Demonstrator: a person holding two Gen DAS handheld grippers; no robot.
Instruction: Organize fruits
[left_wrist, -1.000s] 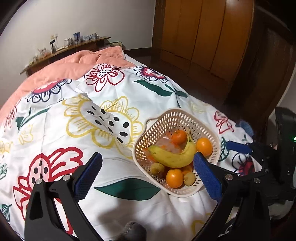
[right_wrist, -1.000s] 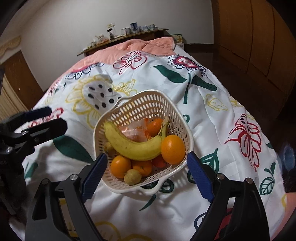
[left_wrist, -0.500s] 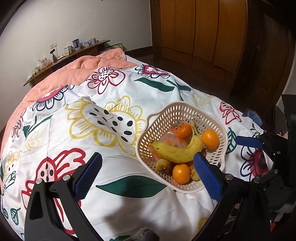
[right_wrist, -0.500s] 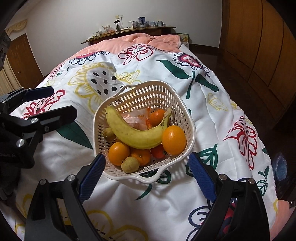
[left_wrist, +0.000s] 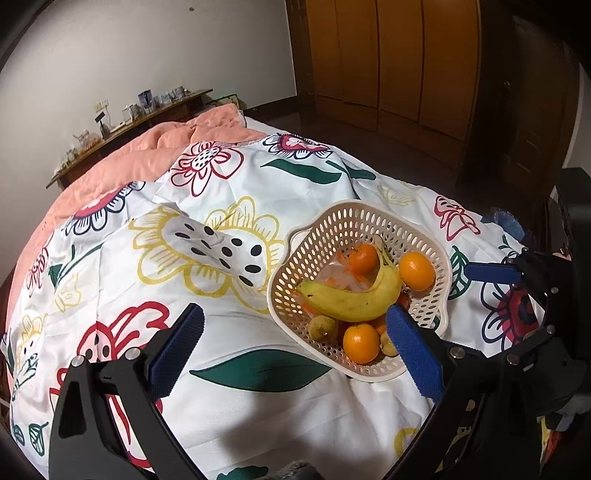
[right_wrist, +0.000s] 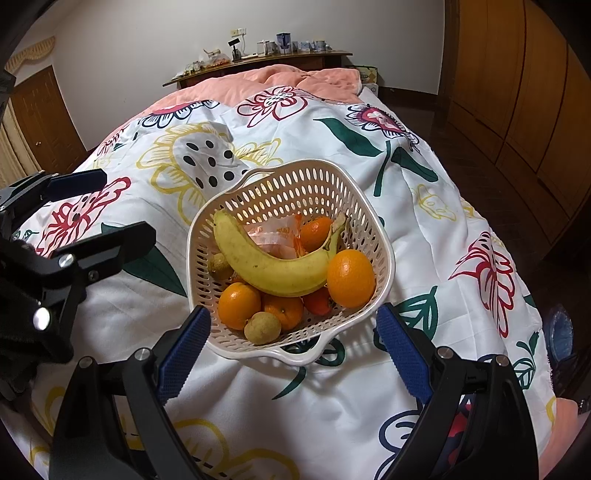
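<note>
A cream perforated basket (right_wrist: 295, 184) sits on a flowered bedspread (right_wrist: 424, 251). It holds a yellow banana (right_wrist: 273, 269), several oranges such as the big one (right_wrist: 351, 273), small brownish fruits (right_wrist: 262, 326) and a clear plastic wrapper (right_wrist: 275, 234). My right gripper (right_wrist: 293, 350) is open and empty, just in front of the basket's near rim. In the left wrist view the basket (left_wrist: 343, 221) lies right of centre. My left gripper (left_wrist: 295, 343) is open and empty above the bedspread, its right finger over the basket's near edge.
A peach blanket (right_wrist: 280, 79) covers the far end of the bed. A wooden shelf (right_wrist: 266, 61) with small items stands against the white wall. Wooden wardrobes (left_wrist: 406, 62) line the right side. The bed's edge drops to a dark floor (right_wrist: 498, 184).
Both grippers have drawn back and risen slightly; the basket now sits a little farther from the left gripper. The fruits have not moved. Both grippers stay open.
</note>
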